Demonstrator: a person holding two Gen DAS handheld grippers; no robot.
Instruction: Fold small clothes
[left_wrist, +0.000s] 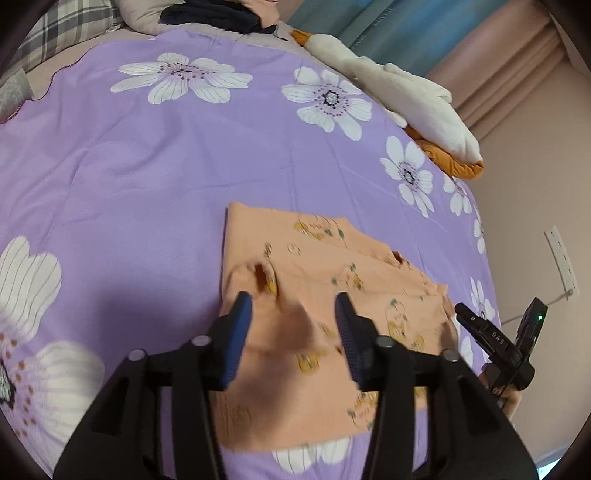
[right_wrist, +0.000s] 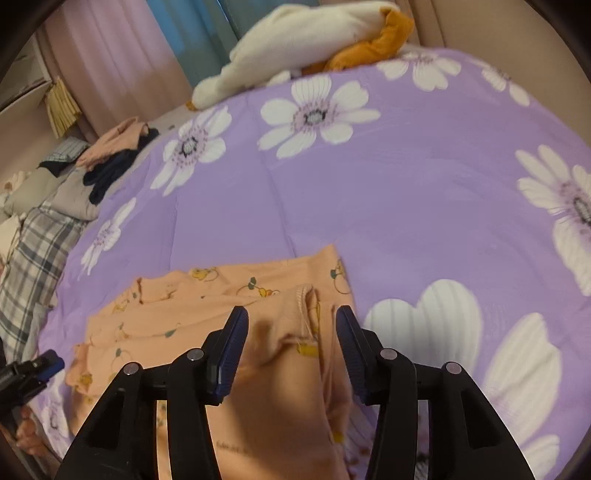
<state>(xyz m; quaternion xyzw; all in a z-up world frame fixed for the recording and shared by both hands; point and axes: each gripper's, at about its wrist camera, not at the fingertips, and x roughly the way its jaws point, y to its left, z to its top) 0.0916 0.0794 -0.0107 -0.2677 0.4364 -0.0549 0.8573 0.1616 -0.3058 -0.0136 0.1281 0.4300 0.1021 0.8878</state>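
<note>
A small peach garment (left_wrist: 332, 258) printed with little yellow figures lies folded flat on the purple flowered bed sheet (left_wrist: 184, 166). My left gripper (left_wrist: 293, 299) hovers over its near left part, open, with cloth below the blue pads but nothing pinched. In the right wrist view the same garment (right_wrist: 184, 314) shows a ribbed hem near the blue fingertips. My right gripper (right_wrist: 291, 312) stands open above it, nothing held. Each gripper appears at the edge of the other's view: the right gripper (left_wrist: 495, 332), the left gripper (right_wrist: 37, 369).
A white and orange plush toy (left_wrist: 406, 99) lies along the far edge of the bed (right_wrist: 295, 40). A pile of dark and peach clothes (right_wrist: 110, 155) sits by a plaid pillow (right_wrist: 37, 251). A wall socket (left_wrist: 561, 258) and curtains lie beyond the bed.
</note>
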